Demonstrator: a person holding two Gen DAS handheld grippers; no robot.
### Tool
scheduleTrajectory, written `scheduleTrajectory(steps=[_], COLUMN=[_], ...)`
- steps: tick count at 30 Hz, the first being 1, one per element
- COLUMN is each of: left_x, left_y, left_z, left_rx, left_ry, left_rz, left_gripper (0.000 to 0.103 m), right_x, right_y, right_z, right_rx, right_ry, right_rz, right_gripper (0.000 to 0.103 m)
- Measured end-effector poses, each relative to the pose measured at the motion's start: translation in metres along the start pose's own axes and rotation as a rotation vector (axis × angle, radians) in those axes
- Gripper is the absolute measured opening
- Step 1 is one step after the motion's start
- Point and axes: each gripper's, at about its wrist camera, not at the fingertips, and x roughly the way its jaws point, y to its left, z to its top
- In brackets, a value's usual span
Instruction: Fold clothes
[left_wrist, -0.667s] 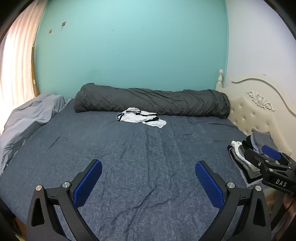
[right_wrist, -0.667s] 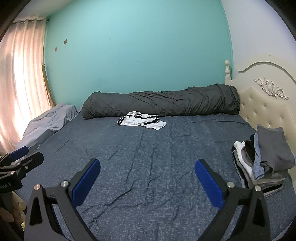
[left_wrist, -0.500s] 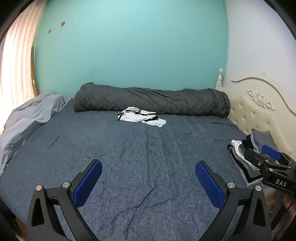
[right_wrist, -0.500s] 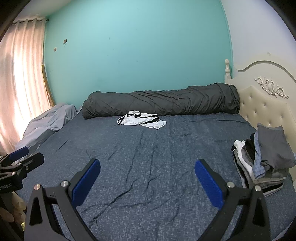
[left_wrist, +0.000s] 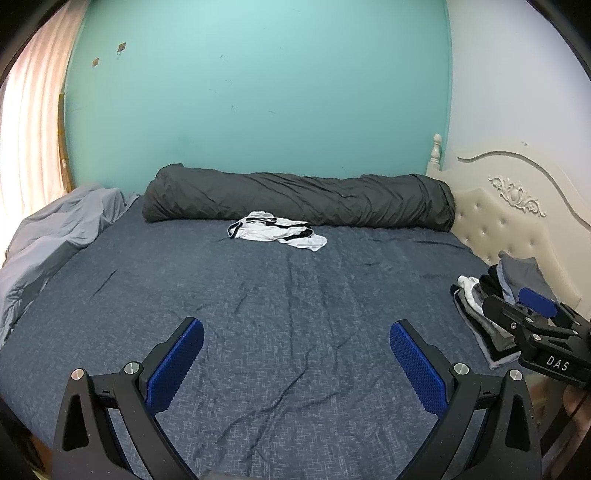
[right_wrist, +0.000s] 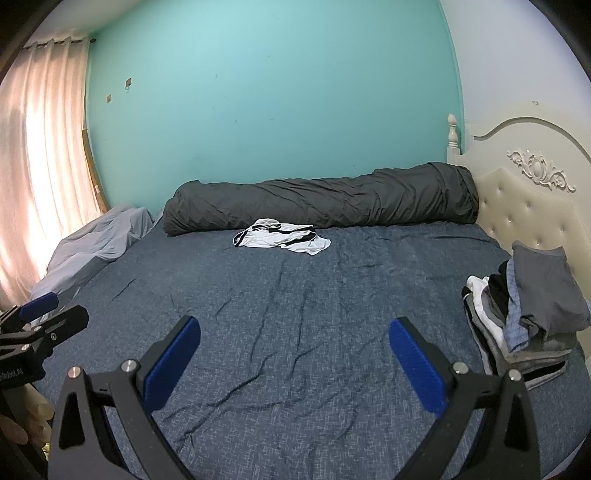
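From the left wrist camera, the left gripper (left_wrist: 296, 345) stands with its jaws wide and nothing between them, above the near part of the bed (left_wrist: 295, 314). The white garment (left_wrist: 275, 230) with black trim lies crumpled far ahead, almost straight in front and a little left of the midline, well apart from the jaws and just in front of the rolled dark grey duvet (left_wrist: 299, 199). Its long axis runs left to right across the bed, so a reach straight forward would meet it broadside. The right gripper (left_wrist: 532, 314) shows at the right edge, in front of the pile of clothes (left_wrist: 476, 295) by the padded cream headboard (left_wrist: 506, 221). A pale grey sheet (left_wrist: 59, 229) is bunched at the far left.

From the right wrist camera, the right gripper (right_wrist: 294, 343) is likewise spread wide and empty. The white garment (right_wrist: 282, 238) sits far ahead, again slightly left of centre, long side across. The pile of clothes (right_wrist: 532, 310) lies near on the right: soft folded layers in grey, black, white and a blue check. The left gripper (right_wrist: 37, 317) appears at the left edge. Neither hand looks clearly nearer the garment, though the fisheye makes that hard to judge. The bedcover is a blue, finely flecked weave with shallow creases; the garment looks thin and limp, likely to bunch when pinched.
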Motion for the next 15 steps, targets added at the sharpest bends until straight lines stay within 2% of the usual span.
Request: scheduleTrajectory(steps=[15], left_x=[-0.007], left_y=[-0.0023], left_z=[0.0023], left_rx=[0.0], left_ry=[-0.004], left_rz=[-0.025], left_gripper=[0.103], right_x=[-0.0037], right_y=[-0.0039], right_z=[-0.0022], right_rx=[0.005], right_ry=[-0.004], right_rz=[-0.008], right_gripper=[0.103])
